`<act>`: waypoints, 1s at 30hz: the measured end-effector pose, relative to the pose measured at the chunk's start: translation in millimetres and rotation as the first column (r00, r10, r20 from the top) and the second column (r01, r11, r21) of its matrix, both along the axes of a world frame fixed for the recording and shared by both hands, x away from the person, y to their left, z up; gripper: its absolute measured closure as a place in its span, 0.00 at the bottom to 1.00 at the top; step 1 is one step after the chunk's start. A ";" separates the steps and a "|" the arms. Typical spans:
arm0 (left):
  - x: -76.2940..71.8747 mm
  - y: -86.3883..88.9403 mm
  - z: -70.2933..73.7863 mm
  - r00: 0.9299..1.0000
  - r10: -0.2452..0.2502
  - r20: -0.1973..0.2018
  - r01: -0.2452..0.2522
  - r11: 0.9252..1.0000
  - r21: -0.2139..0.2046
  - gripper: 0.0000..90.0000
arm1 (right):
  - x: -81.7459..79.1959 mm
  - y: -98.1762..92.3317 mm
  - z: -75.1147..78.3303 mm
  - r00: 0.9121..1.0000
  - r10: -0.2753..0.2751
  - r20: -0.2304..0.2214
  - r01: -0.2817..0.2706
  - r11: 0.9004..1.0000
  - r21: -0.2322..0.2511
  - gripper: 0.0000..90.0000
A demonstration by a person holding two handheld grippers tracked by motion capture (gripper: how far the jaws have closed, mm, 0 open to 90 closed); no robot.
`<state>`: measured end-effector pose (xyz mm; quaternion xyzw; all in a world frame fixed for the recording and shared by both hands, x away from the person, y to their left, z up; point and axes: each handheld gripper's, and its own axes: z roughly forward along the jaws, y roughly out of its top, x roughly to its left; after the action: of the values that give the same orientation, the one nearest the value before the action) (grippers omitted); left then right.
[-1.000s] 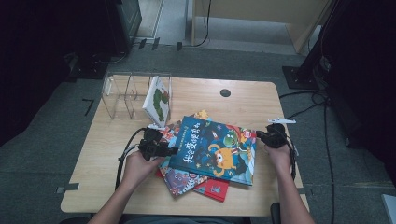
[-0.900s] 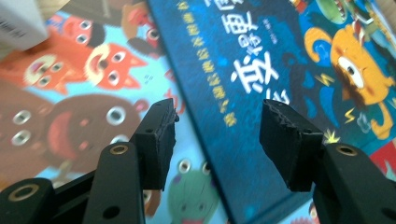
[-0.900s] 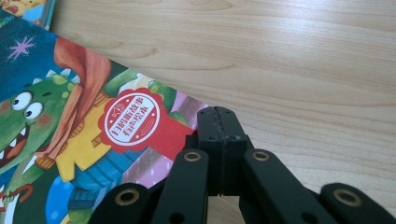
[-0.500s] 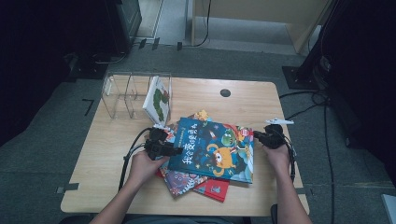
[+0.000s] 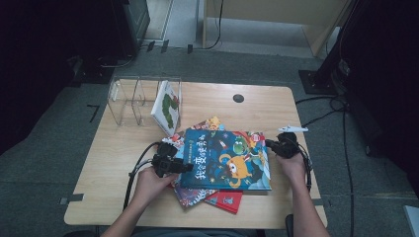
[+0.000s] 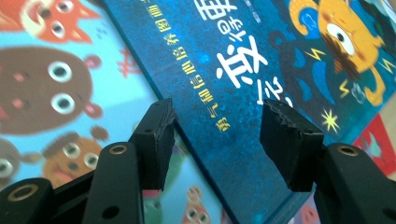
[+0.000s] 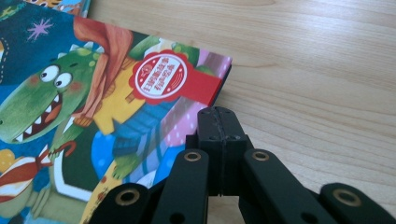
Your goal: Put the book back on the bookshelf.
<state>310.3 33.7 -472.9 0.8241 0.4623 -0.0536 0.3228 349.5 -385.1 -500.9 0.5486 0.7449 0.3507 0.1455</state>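
Observation:
A dark blue picture book (image 5: pixel 225 160) with an orange monster on its cover tops a loose stack in the middle of the table. My left gripper (image 5: pixel 187 168) stands open at the book's left edge. In the left gripper view that edge of the blue book (image 6: pixel 243 60) runs between the left gripper's (image 6: pixel 217 130) spread jaws, with neither pad pressing on it. My right gripper (image 5: pixel 269 144) is shut at the book's far right corner. In the right gripper view the right gripper's (image 7: pixel 219 123) closed tips rest over the cover (image 7: pixel 70 116), beside a red seal.
Under the blue book lie a light blue animal book (image 6: pixel 56 84) and a red book (image 5: pixel 225 200). A clear acrylic book stand (image 5: pixel 133 98) at the back left holds one upright book (image 5: pixel 167 106). The wooden table (image 5: pixel 113 153) has a cable hole (image 5: pixel 238 98).
The blue book has turned slightly and lies squarer to the table's front edge. My left gripper has drifted a little toward the person. The right gripper has stayed put.

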 end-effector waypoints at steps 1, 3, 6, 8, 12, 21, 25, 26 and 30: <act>-1.5 0.0 0.1 1.000 0.003 -0.004 -0.003 1.000 -0.007 0.51 | -0.2 0.8 0.1 1.000 0.003 -0.002 -0.003 1.000 -0.002 1.00; -5.1 0.4 1.2 1.000 -0.007 -0.010 0.007 1.000 -0.010 0.51 | -0.1 2.1 -0.3 1.000 0.020 -0.003 -0.020 1.000 -0.003 1.00; -10.5 1.7 2.9 1.000 -0.012 -0.005 0.012 1.000 -0.011 0.50 | 0.4 4.8 -0.7 0.999 0.038 -0.003 -0.038 0.999 -0.003 1.00; -11.2 4.0 3.7 1.000 0.001 -0.010 -0.001 1.000 -0.002 0.50 | 0.1 8.2 -0.3 0.999 0.052 -0.009 -0.052 0.999 -0.002 1.00; -7.6 14.6 6.8 0.999 0.047 -0.003 -0.047 0.999 -0.013 0.46 | -1.0 18.0 1.4 0.996 0.088 -0.013 -0.088 0.996 -0.011 1.00; -1.3 48.7 17.3 0.989 0.147 0.034 -0.146 0.989 -0.021 0.40 | -6.9 36.6 5.8 0.988 0.154 -0.003 -0.154 0.988 -0.025 1.00; 0.2 59.1 18.2 0.985 0.170 0.028 -0.170 0.985 -0.010 0.36 | -10.7 41.9 7.2 0.987 0.163 -0.002 -0.163 0.986 -0.034 1.00; 0.3 60.9 18.1 0.984 0.177 0.029 -0.177 0.984 -0.005 0.34 | -12.6 42.6 7.5 0.986 0.164 0.000 -0.164 0.986 -0.038 1.00; 1.7 65.9 16.0 0.979 0.200 0.027 -0.200 0.980 -0.011 0.30 | -23.0 41.9 8.8 0.986 0.169 0.004 -0.169 0.985 -0.046 1.00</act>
<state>312.0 99.5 -456.9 0.7729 0.5380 -0.0113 0.3361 326.5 -343.2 -492.1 0.4784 0.7961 0.3469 0.1307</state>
